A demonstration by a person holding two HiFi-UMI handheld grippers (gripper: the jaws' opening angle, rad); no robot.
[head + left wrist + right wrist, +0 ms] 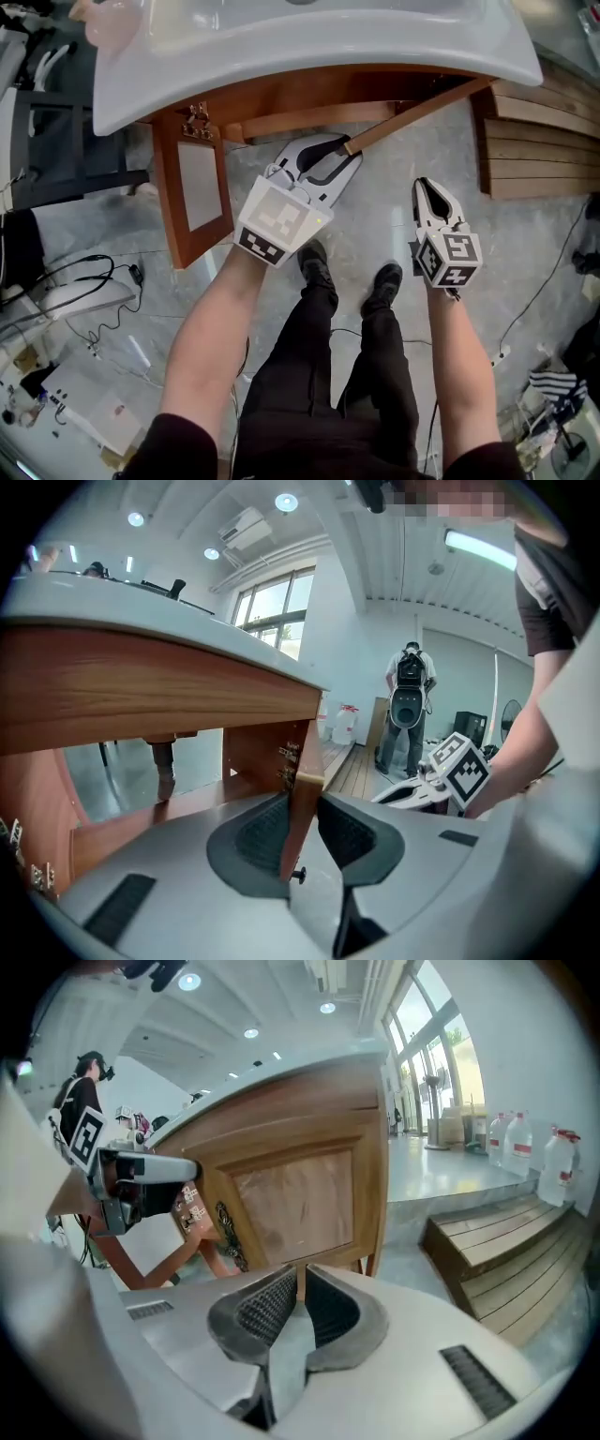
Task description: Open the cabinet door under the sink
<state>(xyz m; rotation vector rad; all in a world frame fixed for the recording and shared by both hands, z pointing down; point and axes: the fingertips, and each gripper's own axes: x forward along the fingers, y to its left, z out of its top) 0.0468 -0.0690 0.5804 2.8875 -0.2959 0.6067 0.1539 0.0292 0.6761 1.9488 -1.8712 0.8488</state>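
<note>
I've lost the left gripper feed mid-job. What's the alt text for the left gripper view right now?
The left gripper is closed on the edge of the wooden cabinet door, pads either side of it, just past its small dark knob. The white sink counter runs overhead at left. The right gripper floats at right, away from the cabinet.

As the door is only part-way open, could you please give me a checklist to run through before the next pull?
1. Left gripper clamped on door edge: ok.
2. Door fully open: not ok, only ajar.
3. Right gripper empty, clear of door: ok.
4. Other door out of the way: ok, swung wide.
5. Shoes clear of door's swing: cannot tell.
</note>
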